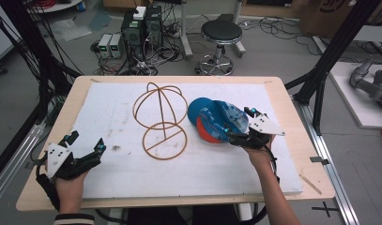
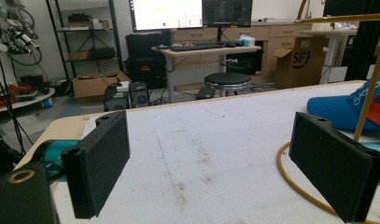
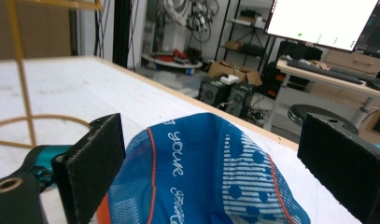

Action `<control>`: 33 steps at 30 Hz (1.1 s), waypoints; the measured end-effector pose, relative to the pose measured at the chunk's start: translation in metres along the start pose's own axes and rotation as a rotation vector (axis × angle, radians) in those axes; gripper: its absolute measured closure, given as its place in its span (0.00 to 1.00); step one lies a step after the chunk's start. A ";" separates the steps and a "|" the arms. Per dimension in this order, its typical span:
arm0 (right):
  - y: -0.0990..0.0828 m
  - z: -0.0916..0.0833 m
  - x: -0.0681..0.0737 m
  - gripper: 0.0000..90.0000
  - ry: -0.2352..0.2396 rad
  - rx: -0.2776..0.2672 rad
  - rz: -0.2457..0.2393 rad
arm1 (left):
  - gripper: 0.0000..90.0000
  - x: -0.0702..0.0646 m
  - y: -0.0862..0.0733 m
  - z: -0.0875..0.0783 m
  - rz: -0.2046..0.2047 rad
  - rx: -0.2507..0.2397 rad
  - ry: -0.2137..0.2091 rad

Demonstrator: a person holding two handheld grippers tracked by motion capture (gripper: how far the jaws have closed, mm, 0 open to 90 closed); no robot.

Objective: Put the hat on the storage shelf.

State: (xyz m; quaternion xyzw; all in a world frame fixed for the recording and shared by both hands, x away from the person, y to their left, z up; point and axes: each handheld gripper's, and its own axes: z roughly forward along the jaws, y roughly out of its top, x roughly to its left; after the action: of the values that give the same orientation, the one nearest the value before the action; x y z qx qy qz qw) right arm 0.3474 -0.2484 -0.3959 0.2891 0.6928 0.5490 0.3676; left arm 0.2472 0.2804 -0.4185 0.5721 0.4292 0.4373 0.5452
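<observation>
A blue cap (image 1: 211,117) with white lettering and orange trim lies on the white mat (image 1: 132,168), right of centre. My right gripper (image 1: 238,124) is at the cap's right side, open, its jaws on either side of the crown. In the right gripper view the cap (image 3: 201,172) bulges up between the wide-apart jaws of my right gripper (image 3: 213,144). A brown wire hat stand (image 1: 161,119) stands at the mat's centre, left of the cap. My left gripper (image 1: 87,141) rests open at the mat's near left corner, with nothing between its pads (image 2: 103,163).
The mat covers a wooden table (image 1: 48,140). In the left gripper view the stand's ring (image 2: 295,184) and the cap (image 2: 337,109) lie to the right. Beyond the far edge stand a black stool (image 1: 221,33), power boxes (image 1: 141,26) and cables. Black frame posts (image 1: 329,51) flank the table.
</observation>
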 end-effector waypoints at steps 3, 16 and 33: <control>0.000 0.009 0.001 0.08 0.003 0.022 0.001 | 0.14 0.001 0.000 -0.001 0.002 0.004 0.001; -0.006 0.048 -0.003 0.10 -0.027 0.091 -0.005 | 0.14 0.004 -0.002 -0.001 -0.010 0.003 0.006; -0.021 0.072 -0.004 0.28 -0.099 0.218 -0.093 | 0.14 0.011 -0.003 -0.009 -0.018 0.008 0.025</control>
State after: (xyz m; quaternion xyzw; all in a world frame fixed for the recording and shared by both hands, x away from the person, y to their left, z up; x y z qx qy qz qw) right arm 0.4091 -0.2177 -0.4248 0.3218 0.7421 0.4378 0.3926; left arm 0.2407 0.2932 -0.4210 0.5651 0.4427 0.4378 0.5414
